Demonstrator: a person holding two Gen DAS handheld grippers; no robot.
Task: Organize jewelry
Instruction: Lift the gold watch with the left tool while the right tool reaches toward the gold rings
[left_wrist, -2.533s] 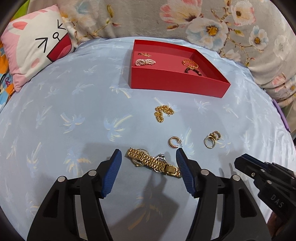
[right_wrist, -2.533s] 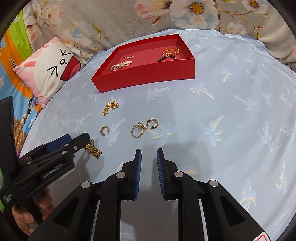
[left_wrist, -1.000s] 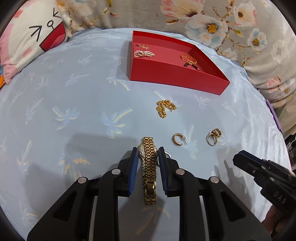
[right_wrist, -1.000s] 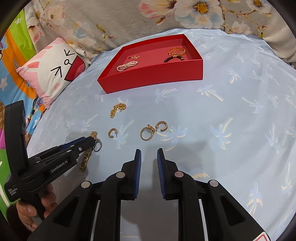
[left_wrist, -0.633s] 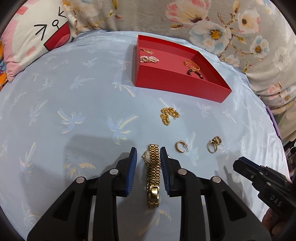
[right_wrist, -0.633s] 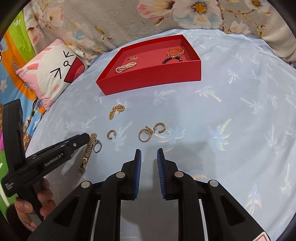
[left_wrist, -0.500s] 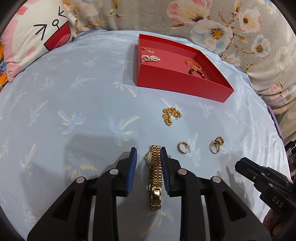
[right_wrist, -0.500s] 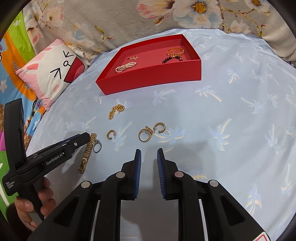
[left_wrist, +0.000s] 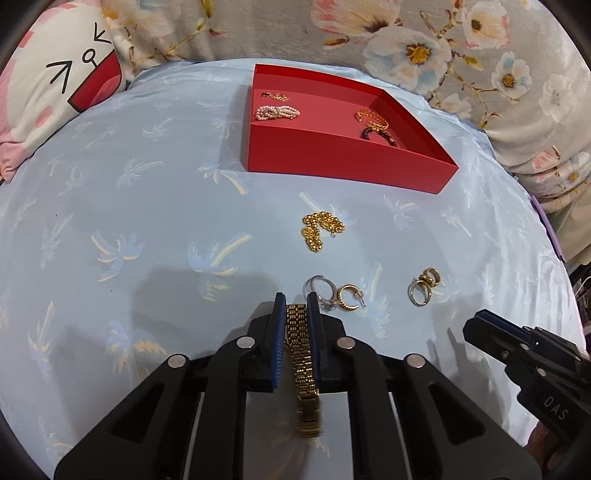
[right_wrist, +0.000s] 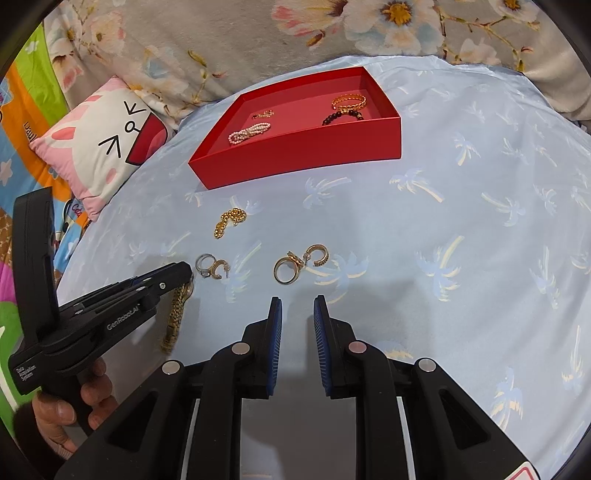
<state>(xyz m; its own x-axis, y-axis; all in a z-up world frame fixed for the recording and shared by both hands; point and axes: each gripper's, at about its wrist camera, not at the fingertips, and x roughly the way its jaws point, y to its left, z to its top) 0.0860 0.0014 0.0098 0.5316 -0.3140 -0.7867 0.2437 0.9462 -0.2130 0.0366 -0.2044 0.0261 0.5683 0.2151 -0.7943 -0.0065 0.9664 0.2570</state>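
The gold watch (left_wrist: 301, 345) hangs between the blue pads of the left tool (left_wrist: 296, 314), whose jaws are closing onto the link bracelet near its upper end; the rest of the band droops below with the clasp at the bottom, blurred, just above the bed's pale blue palm-print sheet (left_wrist: 129, 221). It sits well short of the red tray (left_wrist: 343, 162), nearest the tray's front wall.

As a judgement, the watch is dense for its size, limp along the band and smooth on its metal links, so it could swing or slide; a flat pinch across the band's width, close to the case, looks safest. The case itself is hidden behind the pads.

Just beyond the tool tips, toward the tray, lie a silver ring (left_wrist: 319, 291) touching a gold hoop earring (left_wrist: 349, 297). Further to the side are a gold ring with a second hoop (left_wrist: 424, 286), and closer to the tray a beaded gold chain (left_wrist: 321, 229). Inside the tray are a pearl piece (left_wrist: 277, 112), a small gold piece, a gold bangle (left_wrist: 371, 118) and a dark bead bracelet (left_wrist: 376, 134).

The right tool (right_wrist: 297, 314) holds nothing, its pads narrowly parted over bare sheet, on the near side of the loose rings from the tray.
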